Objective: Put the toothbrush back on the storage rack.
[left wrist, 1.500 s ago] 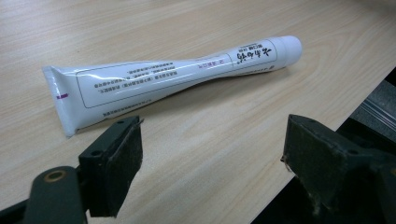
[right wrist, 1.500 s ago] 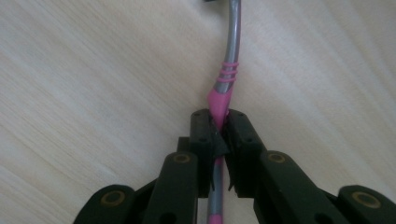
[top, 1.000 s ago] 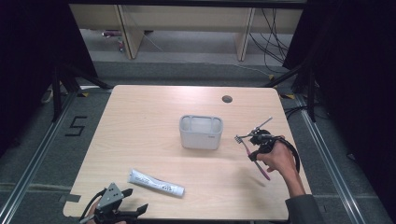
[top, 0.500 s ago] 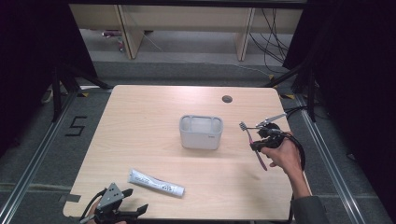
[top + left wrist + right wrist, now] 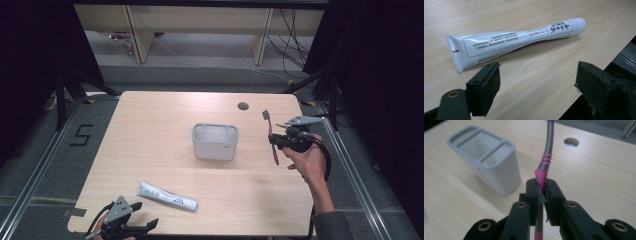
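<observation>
Near edge of the table (image 5: pixel 150 125), about 7 o'clock: my left gripper (image 5: pixel 536 95) sits low, jaws spread wide with nothing between them. I see bare wood in the gap.

Just past those jaws lies the white toothpaste tube (image 5: pixel 516 41), flat on the wood, crimped end toward the left jaw, cap pointing away to the right in the left gripper view. In the high view the tube (image 5: pixel 167 195) lies near 6 o'clock, apart from the gripper.

Centre of the table: grey holder (image 5: pixel 215 141), upright, open top divided into compartments.

At 3 o'clock, above the right edge: my right gripper (image 5: pixel 541 192), jaws clamped tight on the pink grip of a toothbrush (image 5: pixel 544 167). In the high view the toothbrush (image 5: pixel 271 140) stands near upright, bristle head on top, clear of the wood and well to the right of the holder.

Far side, about 12 to 1 o'clock: a round hole (image 5: pixel 243 106) in the tabletop.
</observation>
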Demonstrator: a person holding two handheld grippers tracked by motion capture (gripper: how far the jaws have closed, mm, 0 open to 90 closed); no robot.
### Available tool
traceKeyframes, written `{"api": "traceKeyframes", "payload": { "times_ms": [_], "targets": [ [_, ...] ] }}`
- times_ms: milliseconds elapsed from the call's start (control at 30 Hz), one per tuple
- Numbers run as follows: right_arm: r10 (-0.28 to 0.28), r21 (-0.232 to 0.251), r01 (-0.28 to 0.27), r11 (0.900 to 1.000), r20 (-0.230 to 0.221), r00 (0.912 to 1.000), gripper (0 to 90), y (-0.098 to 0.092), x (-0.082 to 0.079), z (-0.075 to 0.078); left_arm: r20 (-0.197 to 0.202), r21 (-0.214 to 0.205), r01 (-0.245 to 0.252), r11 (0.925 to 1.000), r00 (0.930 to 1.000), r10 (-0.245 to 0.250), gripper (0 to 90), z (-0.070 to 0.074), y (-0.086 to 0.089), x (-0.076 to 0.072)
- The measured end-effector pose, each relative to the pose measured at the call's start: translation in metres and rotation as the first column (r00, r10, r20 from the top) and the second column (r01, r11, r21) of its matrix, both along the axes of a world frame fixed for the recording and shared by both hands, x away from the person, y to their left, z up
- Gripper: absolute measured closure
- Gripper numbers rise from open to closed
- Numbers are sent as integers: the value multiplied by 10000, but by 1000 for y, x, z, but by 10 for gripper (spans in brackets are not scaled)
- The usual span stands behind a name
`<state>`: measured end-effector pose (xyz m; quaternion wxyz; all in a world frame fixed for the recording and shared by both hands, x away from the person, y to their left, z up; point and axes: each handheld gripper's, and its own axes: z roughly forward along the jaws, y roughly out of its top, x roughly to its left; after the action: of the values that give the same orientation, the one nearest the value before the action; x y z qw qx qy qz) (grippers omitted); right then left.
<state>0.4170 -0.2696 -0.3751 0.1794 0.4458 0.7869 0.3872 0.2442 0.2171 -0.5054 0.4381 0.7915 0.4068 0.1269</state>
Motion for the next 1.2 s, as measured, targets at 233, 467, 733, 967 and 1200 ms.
{"api": "traceKeyframes", "payload": {
  "times_ms": [233, 467, 733, 967, 1200],
  "targets": [
    [-287, 1111, 160, 9937, 1134, 9931, 820, 1, -1, 10, -9, 8, -13, 10000, 10000, 13, 194, 0, 0, 0],
    [-469, 1715, 151, 9851, 1827, 9820, 820, 6, 2, 14, -8, 86, 45, 10000, 10000, -45, 194, 0, 1, 0],
    [-664, 2217, 209, 9749, 1997, 9776, 820, 14, 7, 17, -8, 50, 29, 10000, 10000, -29, 194, 0, 1, 0],
    [-612, 2493, 88, 9684, 2032, 9772, 820, 29, 12, 22, -24, 56, 37, 10000, 10000, -37, 194, 0, 1, 0],
    [-354, 2541, -180, 9670, 2038, 9784, 820, 48, 19, 22, -15, -15, -20, 10000, 10000, 20, 194, 0, 0, 0]
  ]
}}
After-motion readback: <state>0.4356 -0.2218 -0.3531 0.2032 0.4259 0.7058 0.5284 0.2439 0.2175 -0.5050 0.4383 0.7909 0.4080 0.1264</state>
